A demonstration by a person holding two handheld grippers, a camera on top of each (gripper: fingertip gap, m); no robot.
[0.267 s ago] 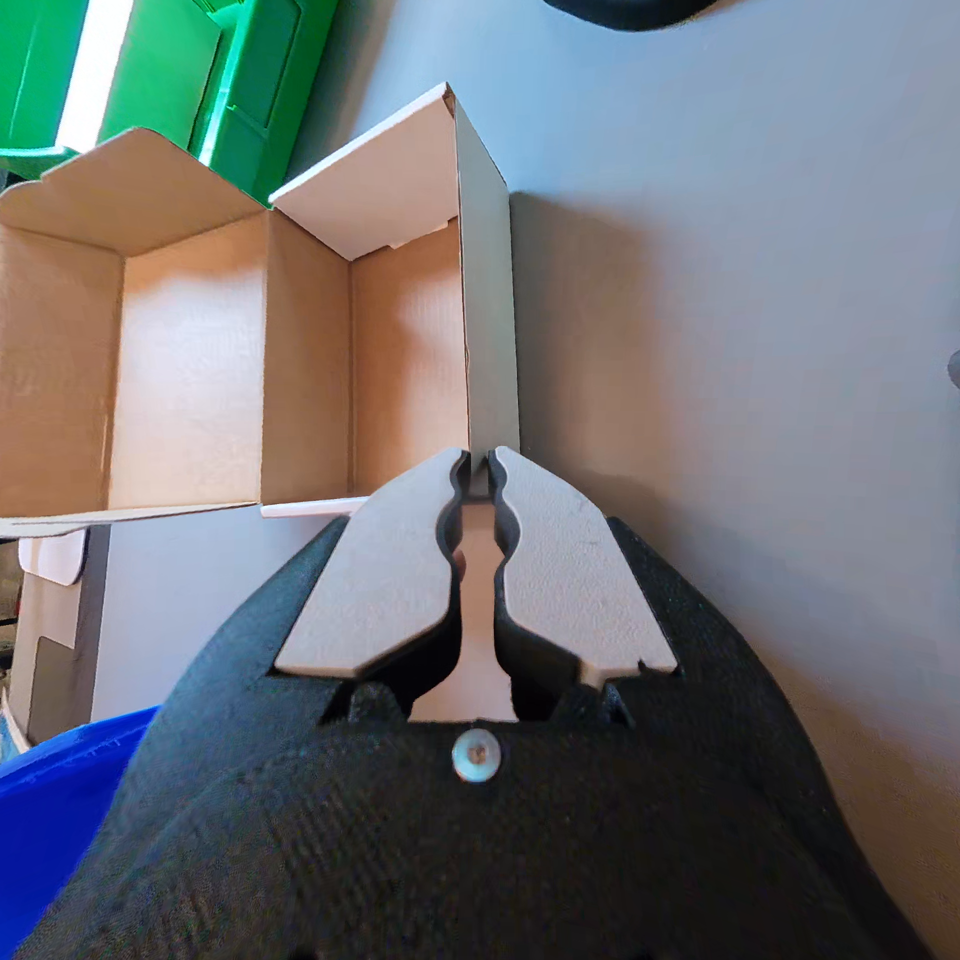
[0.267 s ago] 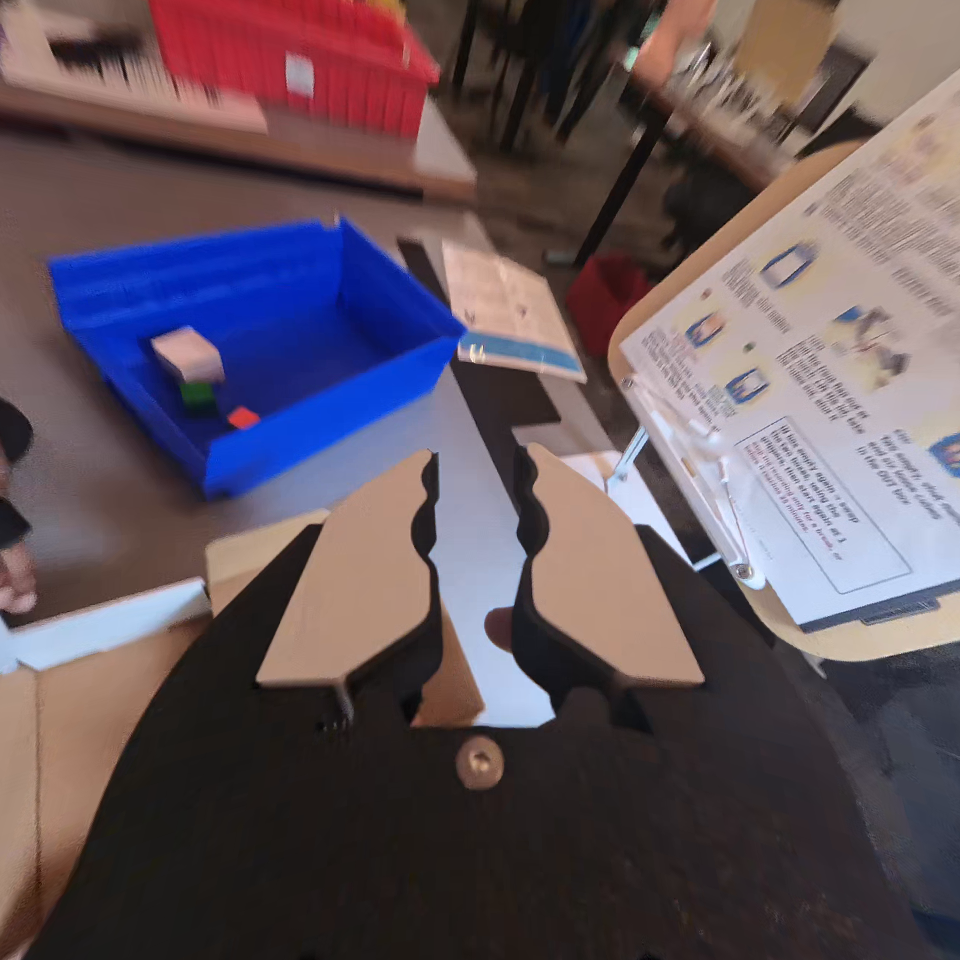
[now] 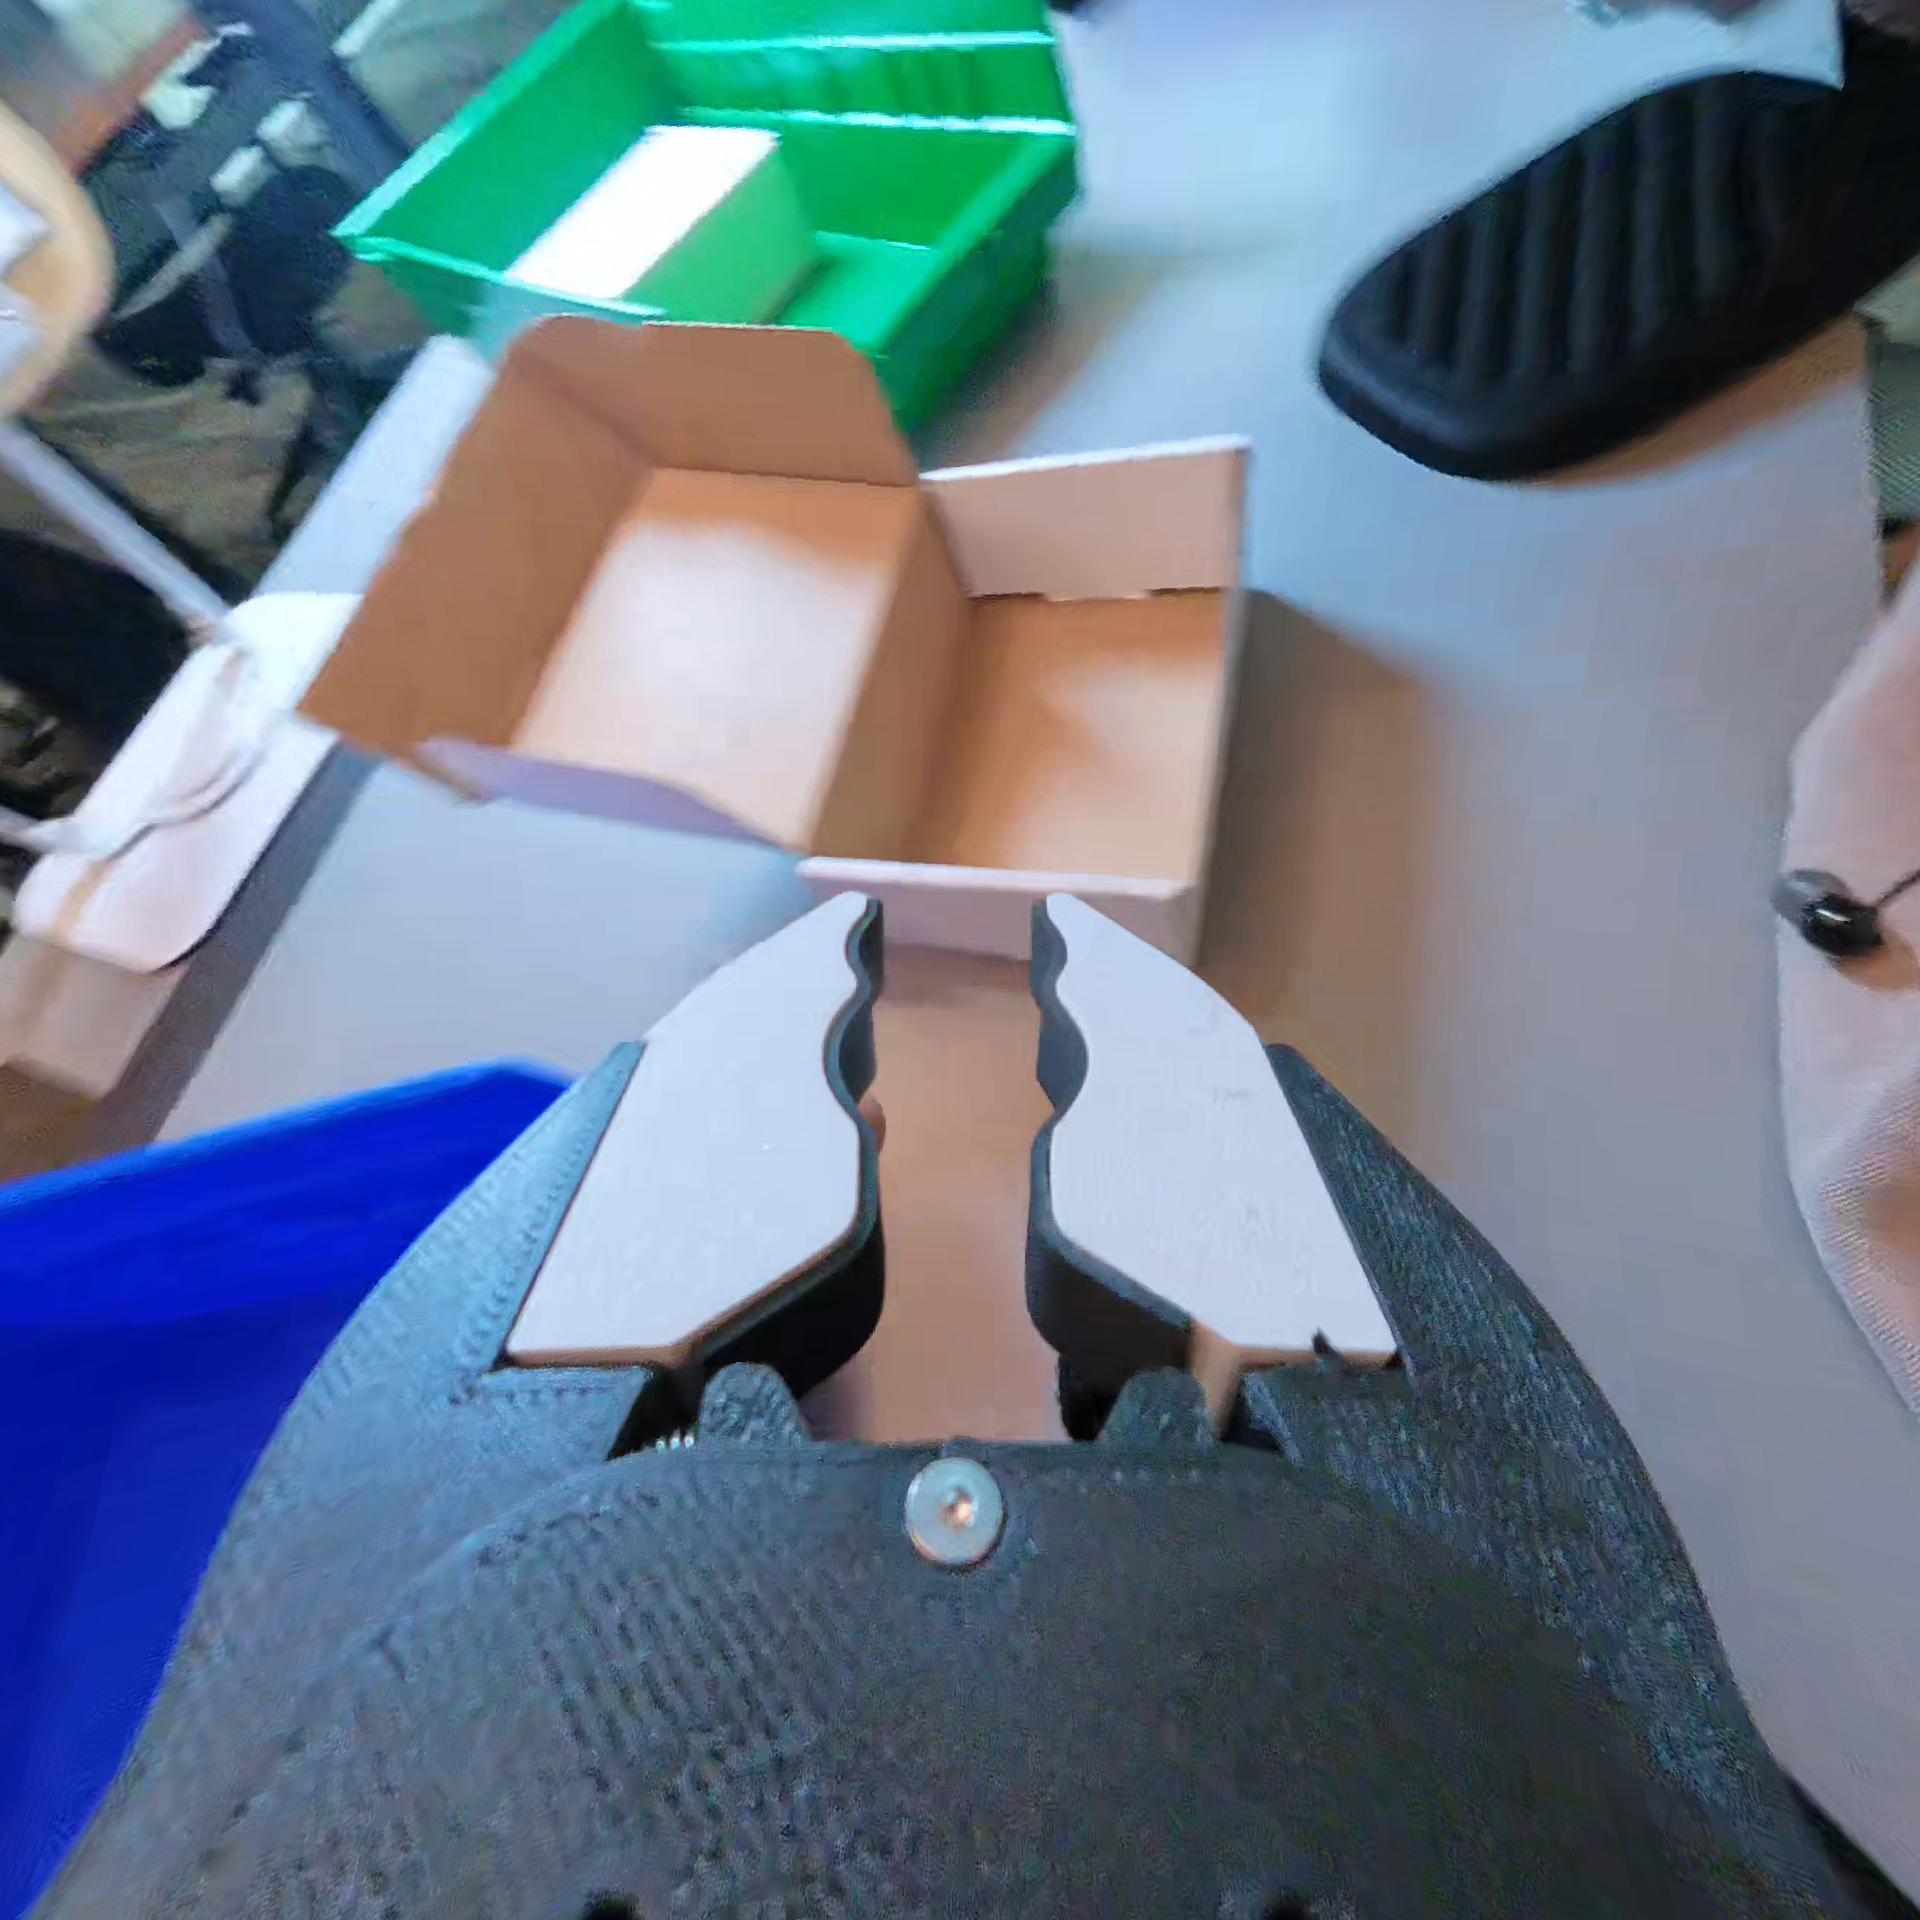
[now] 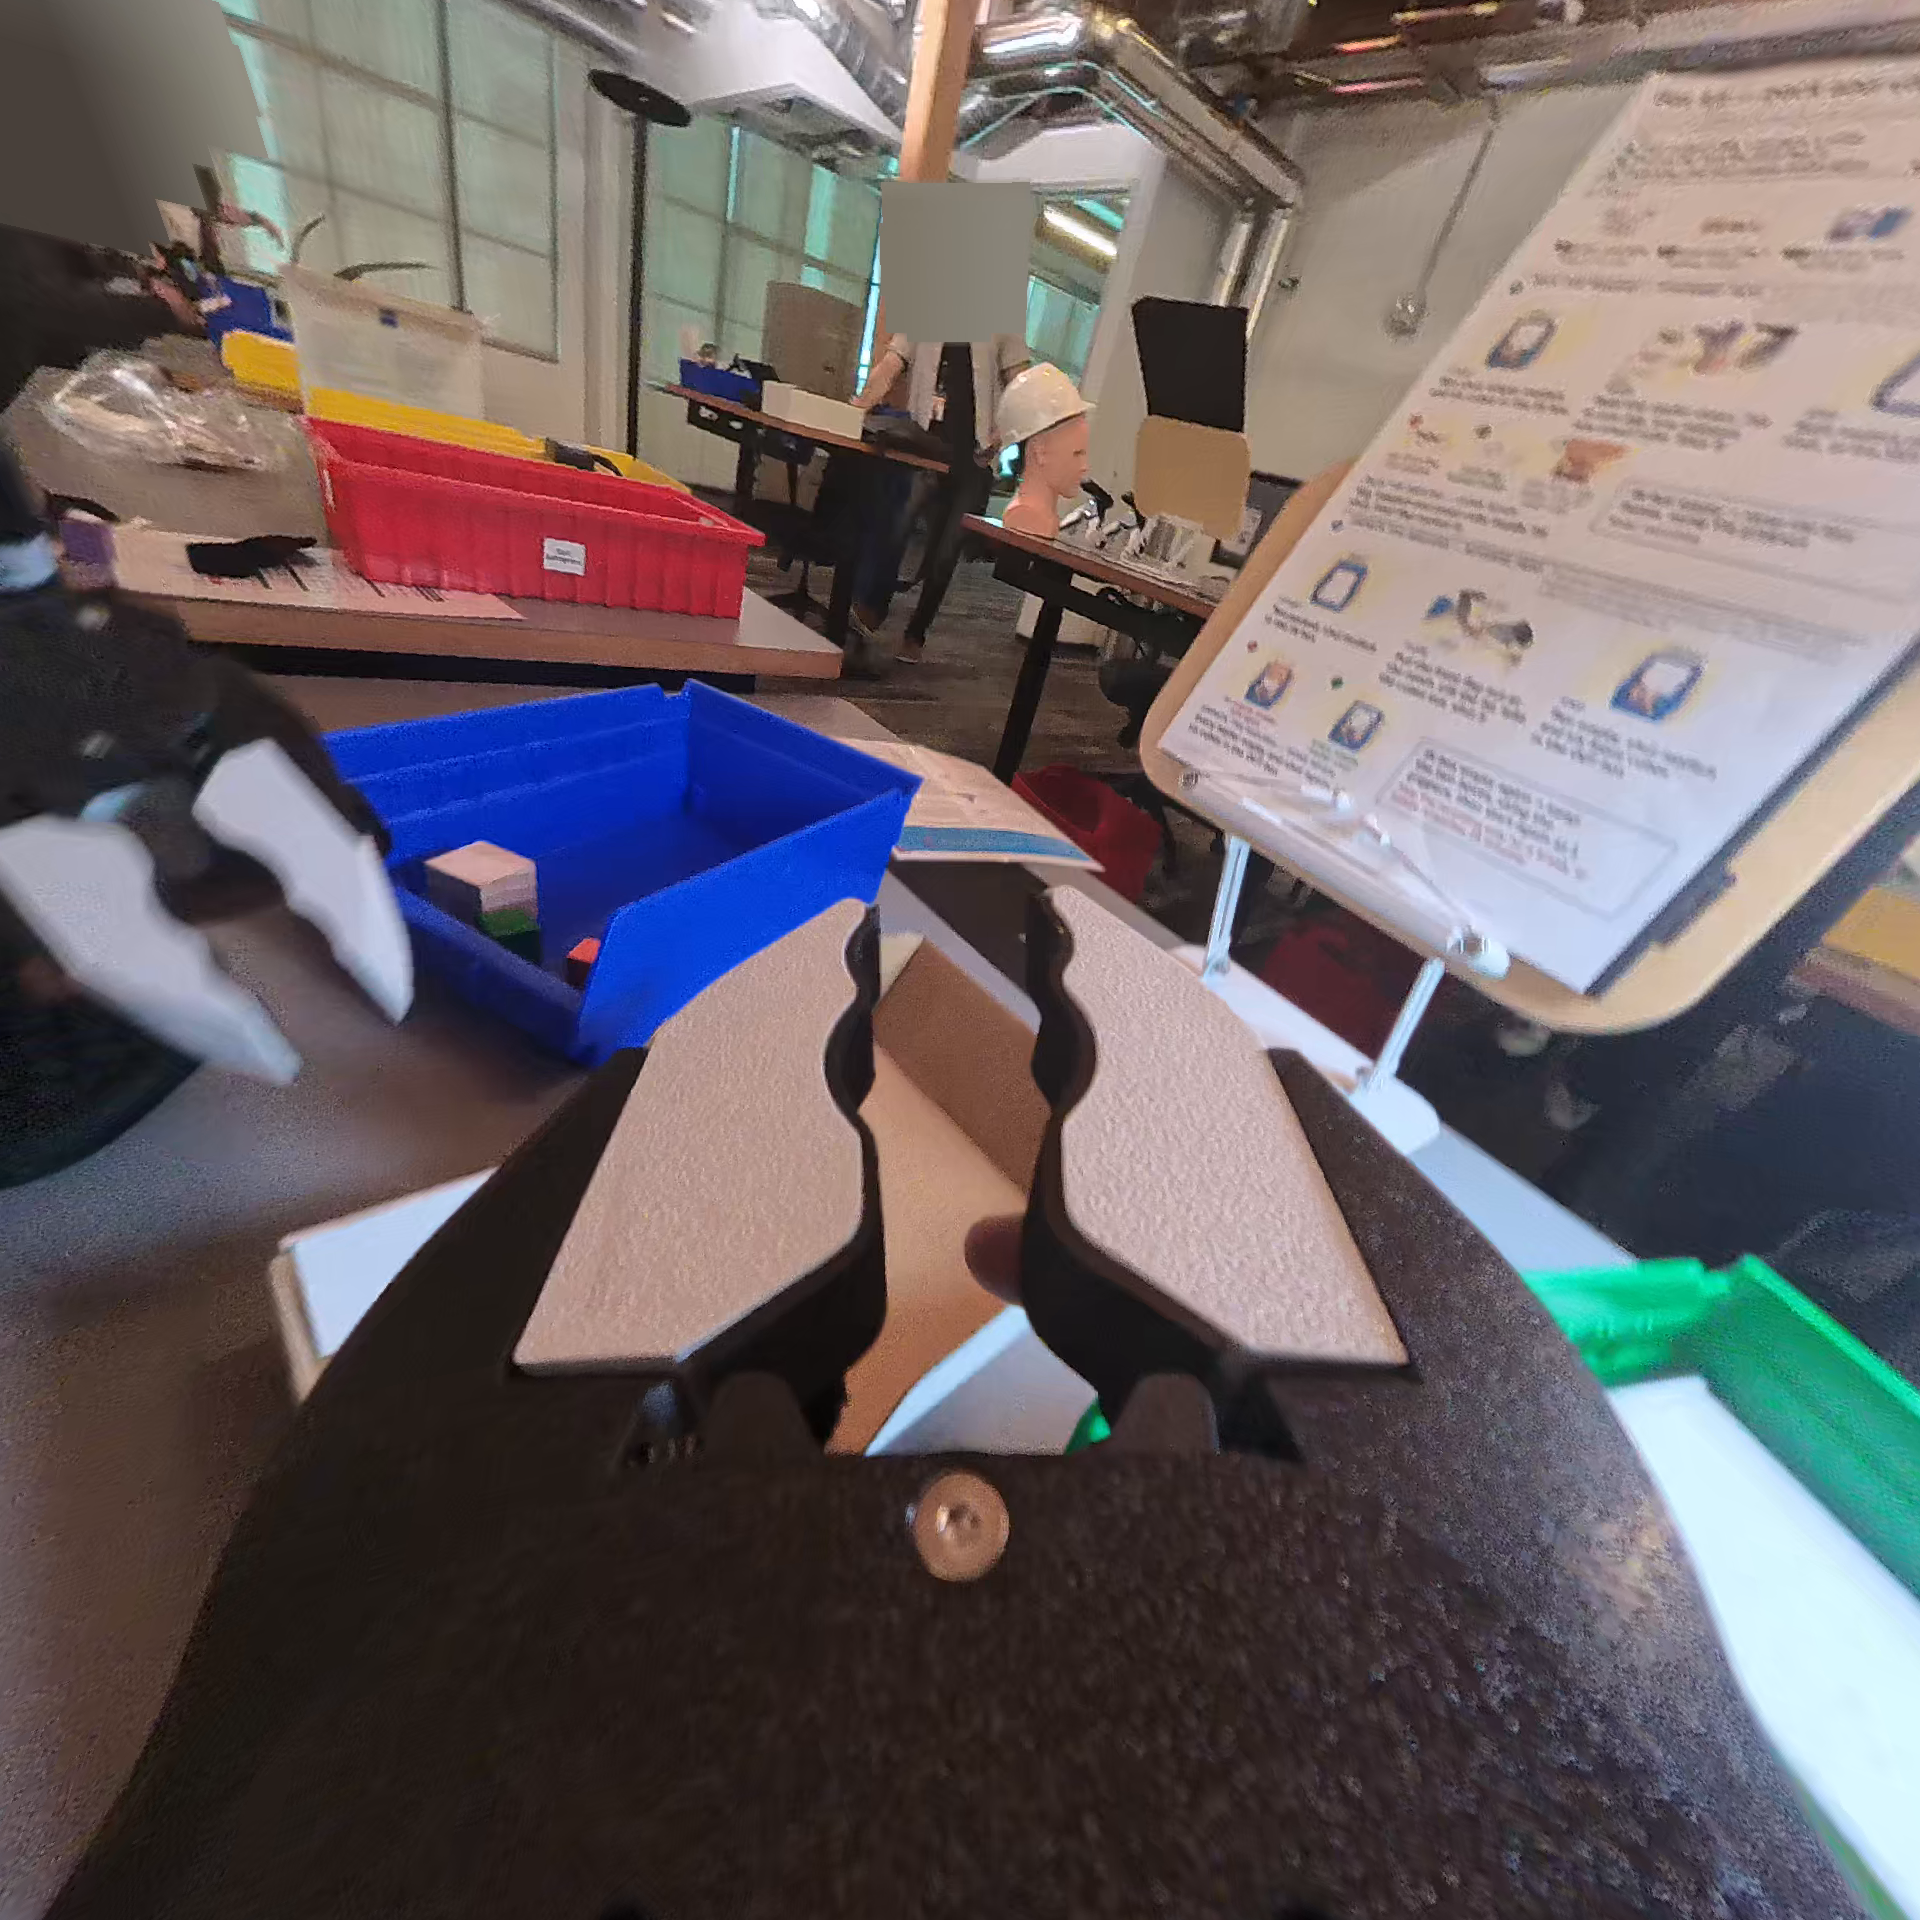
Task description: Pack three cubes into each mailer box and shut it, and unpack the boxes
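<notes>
Mailer box (image 3: 883,665) sits open and empty on desk (image 3: 1455,727), just ahead of my left gripper (image 3: 956,925), fingers apart, holding nothing. Thin cardboard: light, bends easily, so I'd pinch a flap edge. Cubes (image 4: 488,883) wait in blue bin (image 4: 748,883), far left. Right gripper (image 4: 951,925) fingers apart too.

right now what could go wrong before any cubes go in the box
The open mailer box lies empty with neither gripper holding it, so a dropped cube could nudge it toward the green bin. The cubes sit low in a corner of the blue bin; open jaws may catch its wall.
</notes>
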